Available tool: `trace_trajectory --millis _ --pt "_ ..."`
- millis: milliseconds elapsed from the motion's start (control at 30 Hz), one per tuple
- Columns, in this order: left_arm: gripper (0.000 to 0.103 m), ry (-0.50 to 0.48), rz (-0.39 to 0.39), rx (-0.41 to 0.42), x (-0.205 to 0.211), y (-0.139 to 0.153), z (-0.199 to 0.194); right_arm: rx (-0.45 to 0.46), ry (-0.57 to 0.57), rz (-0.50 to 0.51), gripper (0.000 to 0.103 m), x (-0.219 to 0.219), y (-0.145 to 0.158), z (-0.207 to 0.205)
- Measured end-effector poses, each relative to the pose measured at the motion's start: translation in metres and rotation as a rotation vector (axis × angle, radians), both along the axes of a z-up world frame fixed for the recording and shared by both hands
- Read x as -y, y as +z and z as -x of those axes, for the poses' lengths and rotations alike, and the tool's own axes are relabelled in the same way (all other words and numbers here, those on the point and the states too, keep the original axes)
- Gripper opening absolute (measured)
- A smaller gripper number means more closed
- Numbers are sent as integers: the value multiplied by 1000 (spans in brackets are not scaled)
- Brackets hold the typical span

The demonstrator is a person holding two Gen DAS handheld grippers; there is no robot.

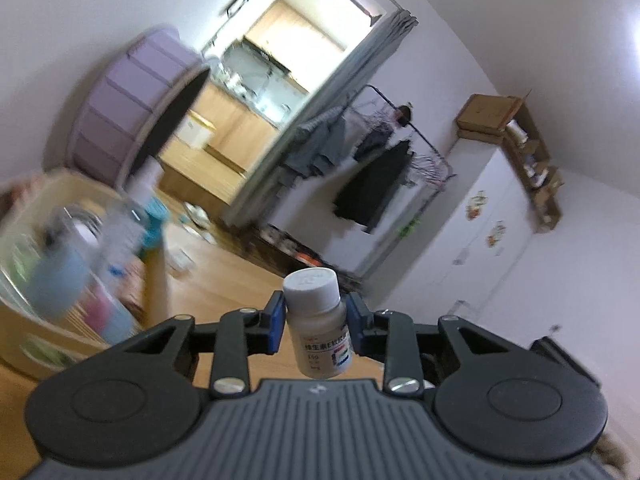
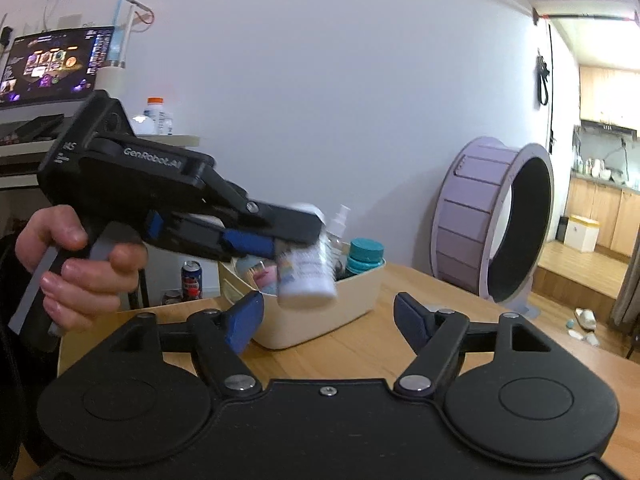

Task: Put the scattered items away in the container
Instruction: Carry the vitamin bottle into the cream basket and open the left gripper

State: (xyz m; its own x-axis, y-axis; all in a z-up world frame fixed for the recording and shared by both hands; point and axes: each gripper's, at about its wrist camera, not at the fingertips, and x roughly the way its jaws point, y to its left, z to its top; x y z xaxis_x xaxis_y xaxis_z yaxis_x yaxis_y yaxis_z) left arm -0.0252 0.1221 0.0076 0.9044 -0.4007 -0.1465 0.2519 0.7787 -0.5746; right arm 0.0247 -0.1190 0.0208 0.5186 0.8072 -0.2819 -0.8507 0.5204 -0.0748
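My left gripper (image 1: 316,320) is shut on a white pill bottle (image 1: 320,320) with a white cap and a printed label, held upright between the blue pads. In the right wrist view a hand (image 2: 76,272) holds that left gripper (image 2: 296,240), and the blurred bottle (image 2: 308,280) hangs tilted at the left part of a cream tub (image 2: 356,300). The tub holds a teal-capped bottle (image 2: 364,256), a clear spray bottle (image 2: 340,224) and other small items. My right gripper (image 2: 328,316) stands open and empty, just short of the tub. The tub (image 1: 40,356) shows blurred in the left wrist view.
The tub stands on a wooden table (image 2: 440,292). A purple exercise wheel (image 2: 492,232) stands beyond the table's right end. A cola can (image 2: 191,280) and a monitor (image 2: 56,64) are at the left. A clothes rack (image 1: 380,160) and a white cabinet (image 1: 480,232) line the far wall.
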Motion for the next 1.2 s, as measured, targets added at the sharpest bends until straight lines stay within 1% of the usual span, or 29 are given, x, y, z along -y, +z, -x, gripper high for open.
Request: trace_trajectory --millis 33,67,100,233,300,367,400,467,633,700,767,800,867,900,1033,1200 --pt "31 28 -33 6 -1 3 2 -14 -9 -3 77 1 0 -2" --pt "31 50 -61 14 -5 4 5 -28 -19 -10 79 2 0 -4" --pt "31 72 -78 21 -8 7 6 -39 -23 -13 82 2 0 -5" --pt "31 174 -150 37 -23 15 11 -84 -35 -20 83 2 -1 -11" --pt "31 231 -197 33 -30 17 12 -105 -41 -17 84 1 -3 -14" --pt "31 284 -273 26 -32 19 10 -113 -45 -9 84 -1 -5 -15" --pt "31 295 -290 17 -32 17 7 -116 -47 -7 84 -1 -5 -16" --pt "31 289 -289 -10 -34 13 -1 -124 -45 -3 84 -2 -7 -16" --pt "31 253 -349 -39 -18 7 -23 -127 -42 -4 84 -2 -8 -14" --pt "32 260 -377 -47 -13 5 -30 -131 -40 -4 84 -1 -8 -14" --pt "32 277 -401 -75 -12 1 -36 -132 -43 -4 84 2 -8 -13" --pt "35 290 -408 -86 -12 -2 -37 -134 -43 -3 84 2 -9 -13" --pt "36 303 -420 -102 -12 -3 -38 -135 -48 0 85 3 -9 -14" --pt "39 300 -419 -103 -13 -3 -37 -135 -50 1 85 4 -9 -14" --pt "42 289 -406 -73 -15 2 -24 -137 -59 -4 85 6 -8 -15" --pt "46 257 -365 -52 -14 9 -11 -148 -91 -6 85 6 -7 -22"
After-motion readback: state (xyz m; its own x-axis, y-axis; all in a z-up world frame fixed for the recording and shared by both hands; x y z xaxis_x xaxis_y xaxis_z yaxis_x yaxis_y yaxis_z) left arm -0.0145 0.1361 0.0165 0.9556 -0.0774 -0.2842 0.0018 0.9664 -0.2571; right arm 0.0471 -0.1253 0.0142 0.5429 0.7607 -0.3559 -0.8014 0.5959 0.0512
